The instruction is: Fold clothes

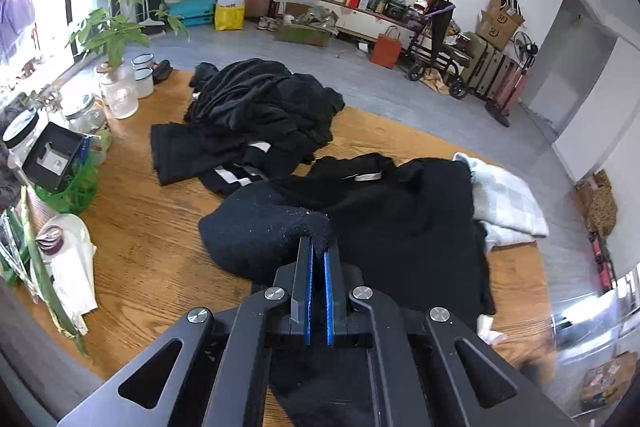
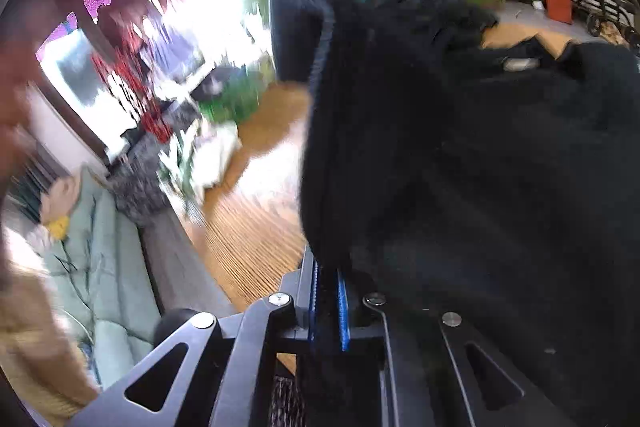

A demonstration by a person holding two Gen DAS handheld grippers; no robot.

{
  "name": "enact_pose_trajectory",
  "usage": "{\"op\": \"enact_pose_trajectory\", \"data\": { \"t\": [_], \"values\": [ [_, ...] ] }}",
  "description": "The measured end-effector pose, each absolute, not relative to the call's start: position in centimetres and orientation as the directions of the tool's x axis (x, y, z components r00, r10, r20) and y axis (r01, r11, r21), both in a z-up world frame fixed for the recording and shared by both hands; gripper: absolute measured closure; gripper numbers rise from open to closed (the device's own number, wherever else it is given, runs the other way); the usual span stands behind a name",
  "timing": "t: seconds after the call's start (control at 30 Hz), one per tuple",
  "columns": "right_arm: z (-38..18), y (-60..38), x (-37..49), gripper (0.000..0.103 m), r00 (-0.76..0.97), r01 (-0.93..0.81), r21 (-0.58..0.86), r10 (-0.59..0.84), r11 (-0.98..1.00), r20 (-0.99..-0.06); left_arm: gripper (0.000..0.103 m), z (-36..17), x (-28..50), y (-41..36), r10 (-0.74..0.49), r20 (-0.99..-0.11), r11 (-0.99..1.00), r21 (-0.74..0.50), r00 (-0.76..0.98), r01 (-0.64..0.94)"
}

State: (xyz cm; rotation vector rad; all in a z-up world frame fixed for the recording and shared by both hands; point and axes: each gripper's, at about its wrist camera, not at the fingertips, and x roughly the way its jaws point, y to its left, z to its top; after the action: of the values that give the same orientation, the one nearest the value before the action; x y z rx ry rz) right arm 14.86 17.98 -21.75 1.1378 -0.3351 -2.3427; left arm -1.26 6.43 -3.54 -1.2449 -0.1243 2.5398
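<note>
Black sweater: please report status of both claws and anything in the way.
Left claw shut on black sweater edge. Right claw shut on same sweater, view blurred. Dark clothes pile and white folded cloth lie close on wooden table.

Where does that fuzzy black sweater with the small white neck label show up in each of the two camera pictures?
Left wrist view: the fuzzy black sweater lies across the wooden table at centre, one corner pinched in the left gripper.
Right wrist view: it fills the right half, hanging close from the right gripper.
Shared landmark: the orange paper bag on the grey floor behind.
</note>
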Motion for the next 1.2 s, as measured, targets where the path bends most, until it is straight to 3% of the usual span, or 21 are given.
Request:
{"op": "enact_pose_trajectory", "data": {
  "t": [0.07, 0.17, 0.2, 0.27, 0.33, 0.37, 0.43, 0.53, 0.6, 0.77, 0.97, 1.0, 1.07, 1.1, 1.13, 1.2],
  "values": [
    [-19.4, 20.2, 15.7, 0.094, -0.561, 0.338, 0.433, -0.549, -0.835, -0.620, 0.098, -4.8, -1.1, 6.8, 0.298, -0.773, -0.950, -0.185, -0.560, -0.251],
    [-16.2, 23.9, 16.8, 0.094, -0.654, 0.288, 0.388, -0.476, -0.876, -0.589, 0.097, -7.3, -0.7, 6.9, 0.369, -0.810, -0.918, -0.241, -0.456, -0.315],
    [-15.6, 25.1, 17.1, 0.094, -0.680, 0.267, 0.369, -0.445, -0.890, -0.583, 0.092, -8.3, -0.5, 6.6, 0.416, -0.815, -0.895, -0.289, -0.403, -0.340],
    [-14.3, 27.3, 17.7, 0.094, -0.728, 0.222, 0.333, -0.383, -0.916, -0.568, 0.072, -9.6, 0.1, 5.5, 0.487, -0.804, -0.861, -0.378, -0.340, -0.340],
    [-13.8, 29.1, 18.0, 0.094, -0.751, 0.177, 0.298, -0.325, -0.938, -0.575, 0.027, -10.6, 0.5, 4.1, 0.551, -0.779, -0.827, -0.463, -0.298, -0.320],
    [-13.5, 30.0, 18.2, 0.094, -0.760, 0.155, 0.281, -0.295, -0.947, -0.578, 0.025, -11.0, 0.7, 3.2, 0.581, -0.761, -0.809, -0.503, -0.289, -0.303],
    [-13.2, 30.5, 18.2, 0.094, -0.774, 0.117, 0.244, -0.243, -0.963, -0.585, 0.025, -11.5, 0.5, 1.5, 0.602, -0.744, -0.798, -0.545, -0.291, -0.258],
    [-13.2, 32.2, 18.8, 0.094, -0.774, 0.072, 0.216, -0.191, -0.974, -0.604, 0.026, -11.9, -0.3, -0.6, 0.530, -0.763, -0.847, -0.502, -0.369, -0.178],
    [-13.3, 33.6, 19.0, 0.094, -0.765, 0.050, 0.246, -0.196, -0.968, -0.614, 0.026, -12.1, -0.2, -0.3, 0.439, -0.787, -0.898, -0.394, -0.434, -0.195],
    [-13.0, 36.8, 18.8, 0.094, -0.765, 0.007, 0.324, -0.213, -0.946, -0.608, 0.026, -13.6, 1.8, 5.0, 0.218, -0.770, -0.915, 0.053, -0.600, -0.400],
    [-11.3, 37.1, 18.2, 0.093, -0.784, 0.031, 0.323, -0.223, -0.946, -0.580, 0.027, -18.0, 1.2, 10.6, 0.128, -0.755, -0.794, 0.311, -0.643, -0.523],
    [-11.1, 37.0, 18.0, 0.093, -0.785, 0.036, 0.328, -0.230, -0.944, -0.576, 0.031, -18.8, 0.8, 11.5, 0.120, -0.759, -0.782, 0.325, -0.640, -0.532],
    [-11.0, 37.4, 17.8, 0.093, -0.781, 0.040, 0.360, -0.254, -0.932, -0.570, 0.053, -20.1, -0.2, 12.3, 0.077, -0.758, -0.782, 0.357, -0.648, -0.511],
    [-11.1, 37.6, 17.7, 0.093, -0.779, 0.035, 0.370, -0.257, -0.929, -0.572, 0.077, -20.5, -0.8, 12.1, 0.038, -0.741, -0.791, 0.388, -0.671, -0.473],
    [-11.2, 37.9, 17.6, 0.093, -0.776, 0.028, 0.378, -0.258, -0.925, -0.575, 0.093, -20.9, -1.3, 11.7, -0.006, -0.719, -0.801, 0.420, -0.695, -0.427],
    [-11.6, 38.5, 17.6, 0.092, -0.768, 0.002, 0.381, -0.245, -0.925, -0.592, 0.093, -20.4, -2.3, 9.1, 0.020, -0.739, -0.873, 0.315, -0.673, -0.372]
  ]
}}
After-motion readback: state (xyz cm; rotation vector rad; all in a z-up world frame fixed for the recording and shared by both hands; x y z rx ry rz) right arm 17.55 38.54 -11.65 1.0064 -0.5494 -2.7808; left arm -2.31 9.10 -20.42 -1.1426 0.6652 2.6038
